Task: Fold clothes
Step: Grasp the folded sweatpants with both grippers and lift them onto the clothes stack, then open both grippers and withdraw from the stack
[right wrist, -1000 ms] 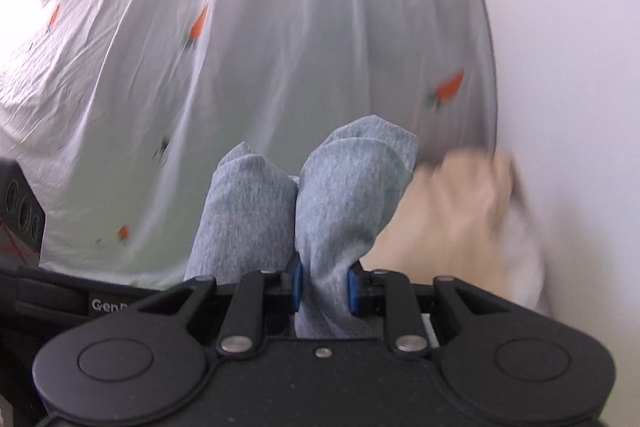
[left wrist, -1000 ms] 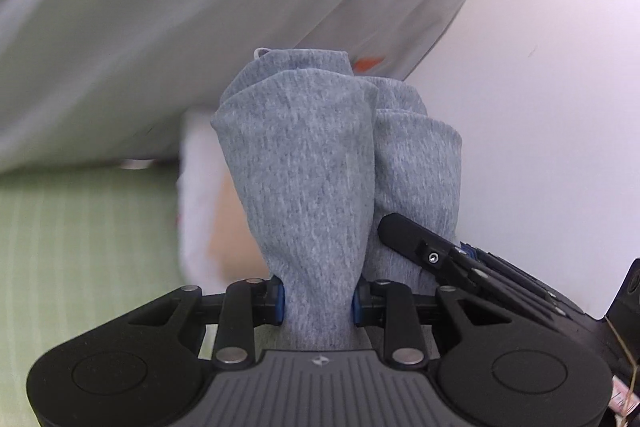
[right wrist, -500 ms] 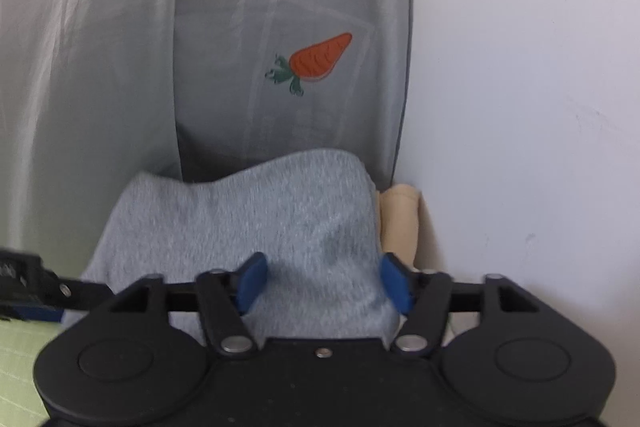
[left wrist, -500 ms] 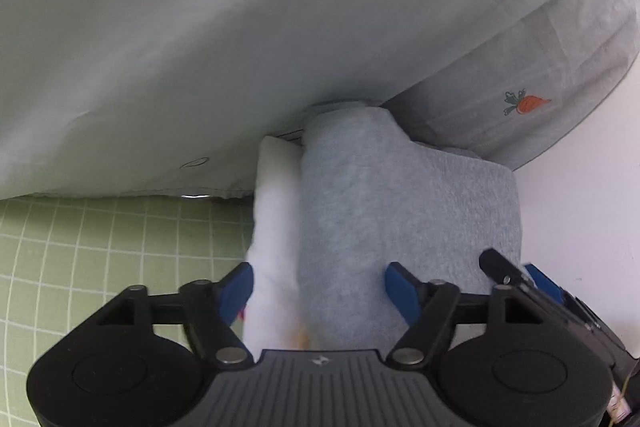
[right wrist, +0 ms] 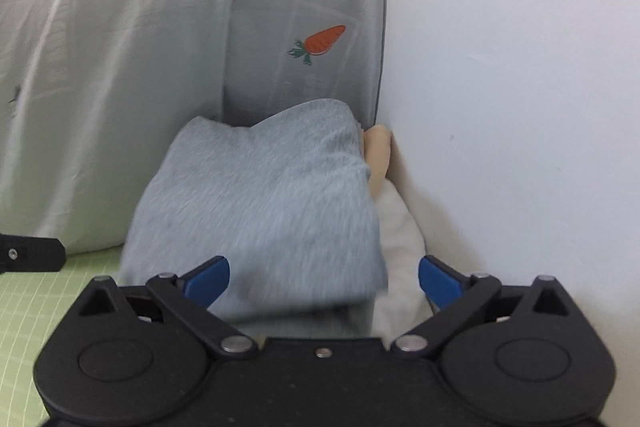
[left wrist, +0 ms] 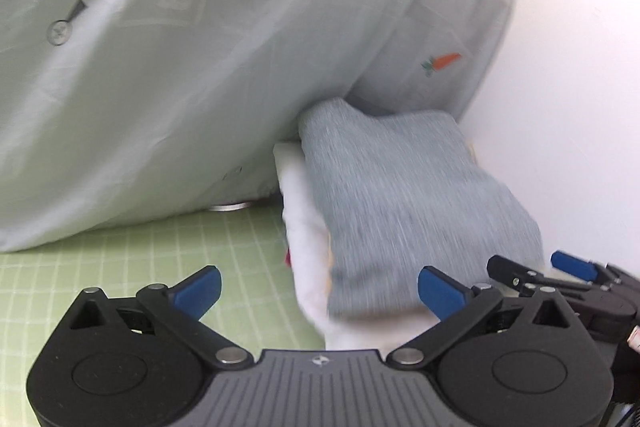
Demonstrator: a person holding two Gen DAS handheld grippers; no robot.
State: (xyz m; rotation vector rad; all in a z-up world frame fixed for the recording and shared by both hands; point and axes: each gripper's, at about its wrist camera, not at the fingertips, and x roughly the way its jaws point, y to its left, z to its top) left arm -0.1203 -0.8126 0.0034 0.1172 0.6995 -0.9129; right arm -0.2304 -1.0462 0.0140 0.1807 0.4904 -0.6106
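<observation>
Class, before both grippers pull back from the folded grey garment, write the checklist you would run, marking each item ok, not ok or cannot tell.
1. Left gripper off the cloth: ok, jaws opening, pads clear of the grey garment.
2. Right gripper off the cloth: ok, jaws opening, garment lies between the pads, unpressed.
3. Grey garment resting on the white folded garment: ok.
4. Stack on the green grid mat: ok.
5. Fold edges square: cannot tell, blurred.
6. Stack clear of the carrot-print sheet: not ok, far end butts against it.
</observation>
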